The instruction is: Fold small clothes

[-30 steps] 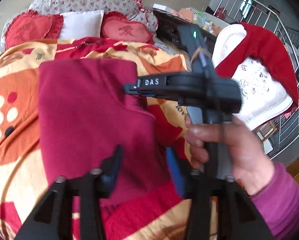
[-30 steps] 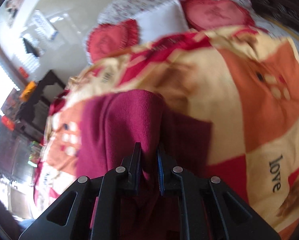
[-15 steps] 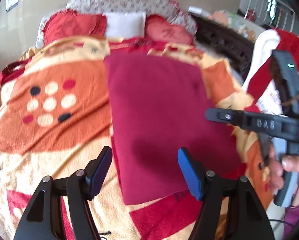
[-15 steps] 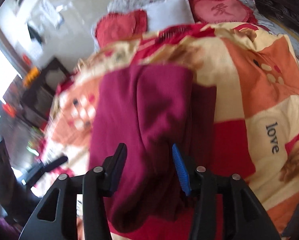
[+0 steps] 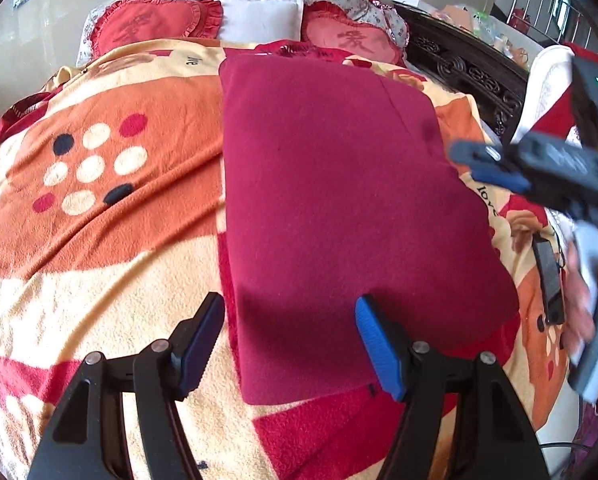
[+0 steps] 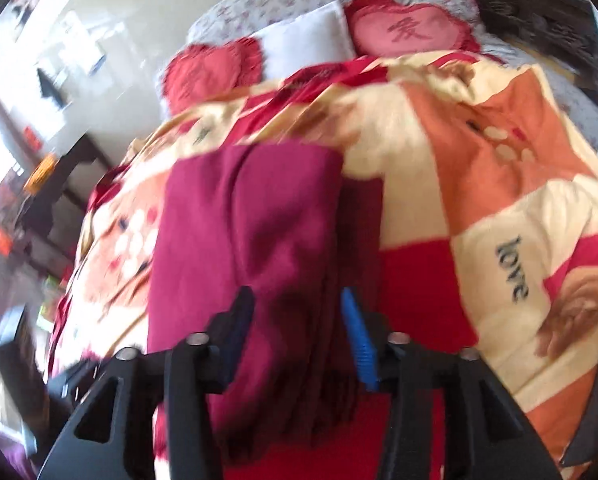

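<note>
Lying folded flat on the bed's patterned blanket [image 5: 99,240], the maroon garment [image 5: 339,200] sits under the spread left hand-held gripper [image 5: 289,344], while the right hand-held gripper [image 6: 297,340] is opening, pinching nothing.

Matt maroon cloth garment [image 5: 339,208], fleecy blanket [image 5: 99,264]

The dark red garment [image 5: 331,200] lay flat on my bed as a folded, roughly rectangular panel, its long sides running away from me toward the pillows. Its surface was smooth, with one straight fold edge running down near its right side. From my right-hand view the cloth [image 6: 255,248] looked thicker, layered, with soft lengthwise creases, though that picture was blurred.
</note>
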Demonstrator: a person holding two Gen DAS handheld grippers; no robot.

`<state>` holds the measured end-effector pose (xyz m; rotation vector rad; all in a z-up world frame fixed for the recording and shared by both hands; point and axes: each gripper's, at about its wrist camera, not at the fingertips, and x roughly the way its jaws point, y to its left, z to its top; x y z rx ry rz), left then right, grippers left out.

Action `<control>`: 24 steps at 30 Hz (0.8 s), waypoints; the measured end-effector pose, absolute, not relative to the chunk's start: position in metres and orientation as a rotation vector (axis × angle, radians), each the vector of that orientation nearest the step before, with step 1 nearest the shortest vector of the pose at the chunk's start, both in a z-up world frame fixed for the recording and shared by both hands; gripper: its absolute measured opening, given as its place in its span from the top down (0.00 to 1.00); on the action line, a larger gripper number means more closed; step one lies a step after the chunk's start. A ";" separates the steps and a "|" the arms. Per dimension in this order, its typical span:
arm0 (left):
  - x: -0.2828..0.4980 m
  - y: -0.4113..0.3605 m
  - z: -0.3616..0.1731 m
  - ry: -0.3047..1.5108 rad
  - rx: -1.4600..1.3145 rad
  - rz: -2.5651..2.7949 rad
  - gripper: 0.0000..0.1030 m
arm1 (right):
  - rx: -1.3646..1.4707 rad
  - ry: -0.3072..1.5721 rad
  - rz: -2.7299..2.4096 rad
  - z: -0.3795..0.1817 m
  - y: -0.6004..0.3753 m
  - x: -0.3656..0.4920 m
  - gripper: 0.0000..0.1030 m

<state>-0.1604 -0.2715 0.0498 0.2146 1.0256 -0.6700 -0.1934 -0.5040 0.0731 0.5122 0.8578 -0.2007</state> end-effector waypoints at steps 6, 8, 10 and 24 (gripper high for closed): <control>-0.159 -0.277 0.049 1.023 0.231 -0.665 0.31 | 0.613 0.883 -0.193 0.058 -0.523 -0.140 0.91; -0.157 -0.278 0.048 1.030 0.224 -0.669 0.30 | 0.517 0.875 -0.245 0.061 -0.522 -0.135 1.00; -0.156 -0.279 0.047 1.033 0.220 -0.669 0.29 | 0.381 0.870 -0.317 0.062 -0.520 -0.134 1.00; -0.164 -0.276 0.052 0.999 0.234 -0.633 0.27 | 0.410 0.833 -0.197 0.095 -0.492 -0.178 0.88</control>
